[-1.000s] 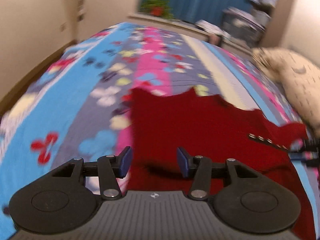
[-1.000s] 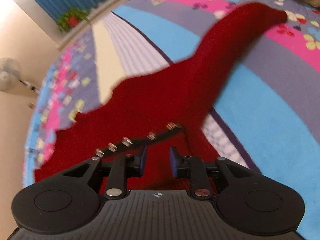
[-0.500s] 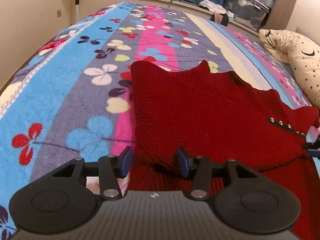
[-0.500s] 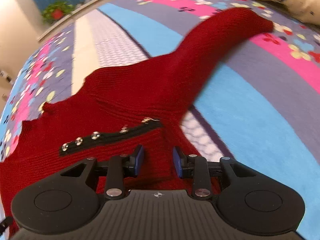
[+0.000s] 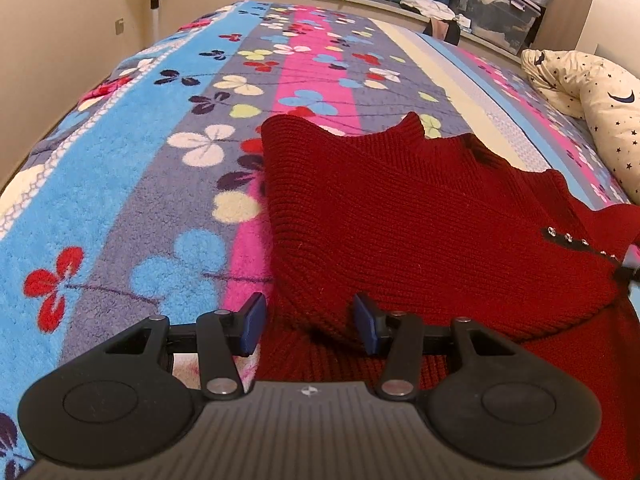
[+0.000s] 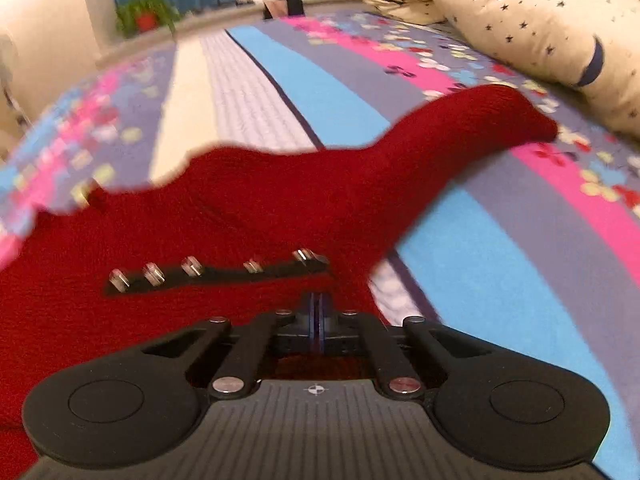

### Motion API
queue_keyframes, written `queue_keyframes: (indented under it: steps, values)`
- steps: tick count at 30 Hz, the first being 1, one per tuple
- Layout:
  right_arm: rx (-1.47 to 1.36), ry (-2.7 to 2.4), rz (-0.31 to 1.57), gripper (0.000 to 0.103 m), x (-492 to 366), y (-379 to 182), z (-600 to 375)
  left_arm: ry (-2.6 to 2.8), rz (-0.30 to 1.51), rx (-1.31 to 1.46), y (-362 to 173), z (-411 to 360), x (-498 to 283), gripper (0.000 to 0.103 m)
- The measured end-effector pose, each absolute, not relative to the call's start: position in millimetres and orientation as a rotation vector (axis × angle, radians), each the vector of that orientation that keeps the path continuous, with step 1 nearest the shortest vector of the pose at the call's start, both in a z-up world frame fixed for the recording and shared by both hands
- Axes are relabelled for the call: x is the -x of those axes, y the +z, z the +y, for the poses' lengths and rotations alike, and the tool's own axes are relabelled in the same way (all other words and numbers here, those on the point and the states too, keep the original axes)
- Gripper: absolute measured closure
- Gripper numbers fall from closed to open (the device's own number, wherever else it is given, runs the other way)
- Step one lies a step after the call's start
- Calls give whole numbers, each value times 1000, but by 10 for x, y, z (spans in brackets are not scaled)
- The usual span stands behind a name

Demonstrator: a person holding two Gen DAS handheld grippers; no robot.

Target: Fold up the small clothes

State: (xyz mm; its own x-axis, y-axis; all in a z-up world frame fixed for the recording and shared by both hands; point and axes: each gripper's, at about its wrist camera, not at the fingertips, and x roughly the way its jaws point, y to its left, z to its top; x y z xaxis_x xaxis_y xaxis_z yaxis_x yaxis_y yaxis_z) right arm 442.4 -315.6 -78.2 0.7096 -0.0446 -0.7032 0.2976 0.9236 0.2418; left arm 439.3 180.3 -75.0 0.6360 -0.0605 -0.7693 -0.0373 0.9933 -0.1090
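my right claw [image 6: 319, 316] has just been closing and now its pads stand pressed together at the edge of the red knit sweater [image 5: 420, 216], just below the black strip of metal snaps [image 6: 216, 274]; whether any knit is caught between them i cannot tell. my left claw [image 5: 310, 322] is spread, its blue pads [image 5: 253, 322] either side of a folded-over edge of the sweater, not pinching it. the sweater lies on the bed's flowered blanket [image 5: 160, 184], one sleeve [image 6: 472, 120] stretched toward the star-print pillow [image 6: 520, 20]. my worry: if the right claw shut on nothing, a lift would leave that side behind and skew the fold. thick knit could also slip from a shallow pinch, and the loose sleeve may drag.
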Motion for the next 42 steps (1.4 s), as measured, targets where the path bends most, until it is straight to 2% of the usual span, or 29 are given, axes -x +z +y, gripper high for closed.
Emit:
queue_keyframes:
  steps: [4,6,9,10,15,16,18,19,23,25,27,33,36,39,40,42]
  values:
    - [-346,-99,536,102,-4349,-382,-3242,-14,883,127,-738,1816,-4386,50]
    - [-345,-120,602,102,-4451,-462,-3338,-16,881,126,-734,1817,-4382,50]
    - [-365,-237,857,102,-4622,-825,-3495,-5,862,114,-685,1803,-4355,50]
    - [-414,-274,858,97,-4584,-844,-3561,1,840,105,-641,1792,-4335,50]
    - [-386,-157,684,96,-4481,-569,-3428,-81,735,108,-459,1700,-4247,50]
    - [-397,-76,732,89,-4549,-641,-3376,-102,741,104,-483,1669,-4246,53]
    - [-448,-62,909,86,-4674,-913,-3371,-113,819,54,-629,1587,-4284,56]
    - [-494,-80,923,87,-4656,-1017,-3417,-105,846,0,-714,1539,-4290,57]
    - [-438,-91,829,81,-4630,-779,-3434,-103,806,-92,-678,1416,-4240,57]
    - [-481,-103,797,64,-4616,-706,-3518,-119,805,-59,-677,1437,-4228,57]
    - [-548,-125,775,59,-4612,-705,-3718,-115,809,-76,-719,1427,-4226,57]
    - [-725,-260,676,60,-4648,-838,-4516,-118,806,-118,-746,1397,-4217,56]
    - [-781,-370,581,84,-4579,-980,-4961,-119,807,-110,-745,1404,-4221,56]
    - [-846,-424,555,85,-4693,-1250,-5338,-117,807,-105,-745,1408,-4227,56]
    - [-902,-436,564,82,-4740,-1383,-5458,-117,804,-108,-747,1402,-4223,56]
    - [-982,-443,593,81,-4851,-1629,-5608,-119,800,-110,-756,1412,-4224,56]
